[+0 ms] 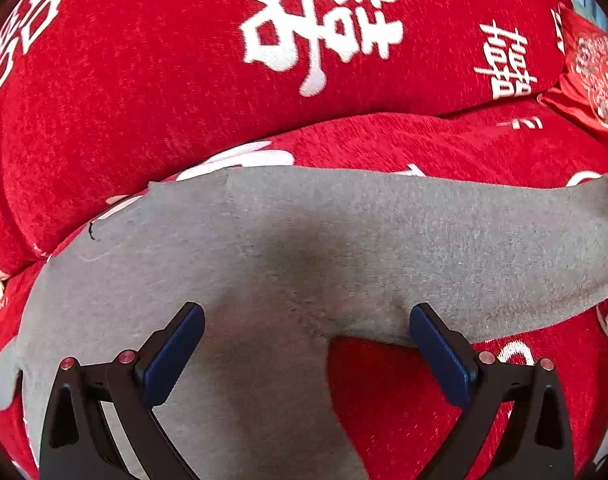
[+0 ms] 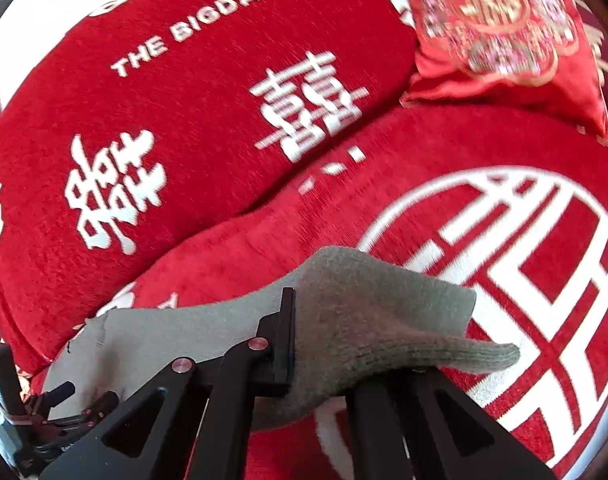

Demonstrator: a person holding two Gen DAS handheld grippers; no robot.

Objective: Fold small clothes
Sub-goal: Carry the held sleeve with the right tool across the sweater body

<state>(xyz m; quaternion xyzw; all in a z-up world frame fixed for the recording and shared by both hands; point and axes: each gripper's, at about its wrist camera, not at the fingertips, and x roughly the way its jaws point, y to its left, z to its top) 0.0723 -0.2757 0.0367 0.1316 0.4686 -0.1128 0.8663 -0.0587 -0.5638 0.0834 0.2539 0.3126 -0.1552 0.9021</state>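
Note:
A grey sock (image 1: 343, 240) lies bent across the red sofa seat (image 1: 403, 400), one part running to the right and the other toward the lower edge of the left wrist view. My left gripper (image 1: 307, 348) is open just above the bend, its blue pads (image 1: 176, 352) wide apart with sock fabric between them. My right gripper (image 2: 323, 360) is shut on the sock's (image 2: 363, 320) right end and holds it lifted off the seat. The cloth drapes over and hides one right finger. The left gripper (image 2: 44, 412) shows at the lower left of the right wrist view.
The sofa's backrest (image 1: 164, 80) (image 2: 184, 120), red with white characters, rises directly behind the sock. A red satin cushion with gold embroidery (image 1: 595, 76) (image 2: 503, 40) leans at the far right. The seat cover (image 2: 523, 260) stretches on to the right with a large white round emblem.

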